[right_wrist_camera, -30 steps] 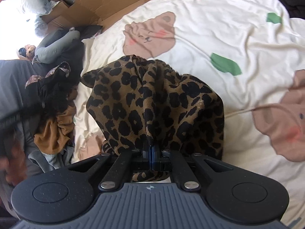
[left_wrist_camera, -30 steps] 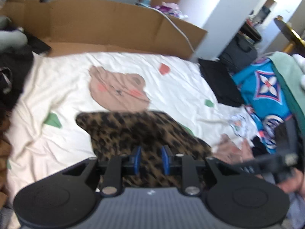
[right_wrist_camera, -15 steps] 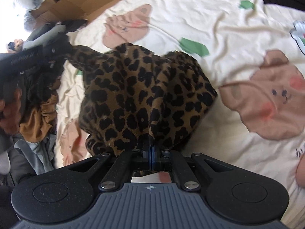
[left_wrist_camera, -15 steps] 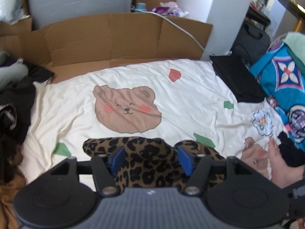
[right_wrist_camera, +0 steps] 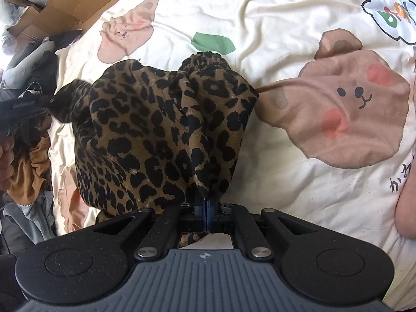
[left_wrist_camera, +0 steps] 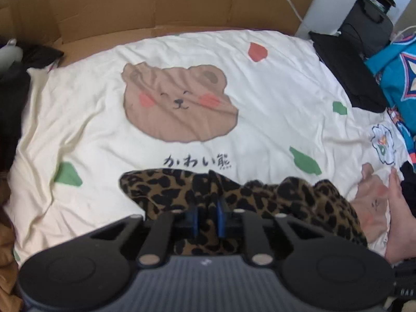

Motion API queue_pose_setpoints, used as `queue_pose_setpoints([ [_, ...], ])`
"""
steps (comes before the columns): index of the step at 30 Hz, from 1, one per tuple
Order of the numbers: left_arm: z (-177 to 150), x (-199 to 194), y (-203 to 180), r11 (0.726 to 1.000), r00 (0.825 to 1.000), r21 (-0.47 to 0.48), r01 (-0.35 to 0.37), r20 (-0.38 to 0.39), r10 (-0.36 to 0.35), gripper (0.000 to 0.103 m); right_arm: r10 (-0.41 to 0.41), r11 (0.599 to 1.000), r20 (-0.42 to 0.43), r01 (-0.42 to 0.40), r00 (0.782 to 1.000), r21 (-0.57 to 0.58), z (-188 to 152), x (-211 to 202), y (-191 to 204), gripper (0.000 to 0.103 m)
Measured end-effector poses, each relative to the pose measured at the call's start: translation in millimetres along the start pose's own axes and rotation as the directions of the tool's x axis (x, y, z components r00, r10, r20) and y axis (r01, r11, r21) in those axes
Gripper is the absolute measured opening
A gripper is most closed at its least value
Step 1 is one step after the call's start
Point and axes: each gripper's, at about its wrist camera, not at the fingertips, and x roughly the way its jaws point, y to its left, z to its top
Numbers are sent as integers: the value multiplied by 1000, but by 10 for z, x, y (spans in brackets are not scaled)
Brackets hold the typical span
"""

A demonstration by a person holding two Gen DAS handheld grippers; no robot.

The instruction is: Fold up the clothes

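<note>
While each tool (left_wrist_camera: 208,217) (right_wrist_camera: 206,214) pinches the leopard garment (right_wrist_camera: 161,135), bare sheet (left_wrist_camera: 273,83) beyond its edge.

a home bedroom is being shown: a bear-print bedsheet (left_wrist_camera: 260,83) is being flanked by cardboard (left_wrist_camera: 145,2) and heaped clothes (right_wrist_camera: 28,161).

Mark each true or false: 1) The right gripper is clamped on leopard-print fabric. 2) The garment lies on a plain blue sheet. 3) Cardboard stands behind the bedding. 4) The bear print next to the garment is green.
1) True: the right gripper is shut on the leopard-print garment.
2) False: the sheet is cream with bear faces and coloured patches.
3) True: cardboard stands along its far edge.
4) False: the bear print is brown with pink cheeks.
</note>
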Motion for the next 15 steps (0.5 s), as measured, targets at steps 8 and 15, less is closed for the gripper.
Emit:
queue_pose_setpoints([
  [8, -272, -490, 401, 992, 996, -111, -59, 56, 65, 6, 15, 997, 40, -18, 999, 69, 129, -193, -43, 0],
  [15, -704, -1000, 776, 964, 990, -253, -82, 94, 108, 5, 13, 999, 81, -16, 997, 35, 191, -473, 54, 0],
])
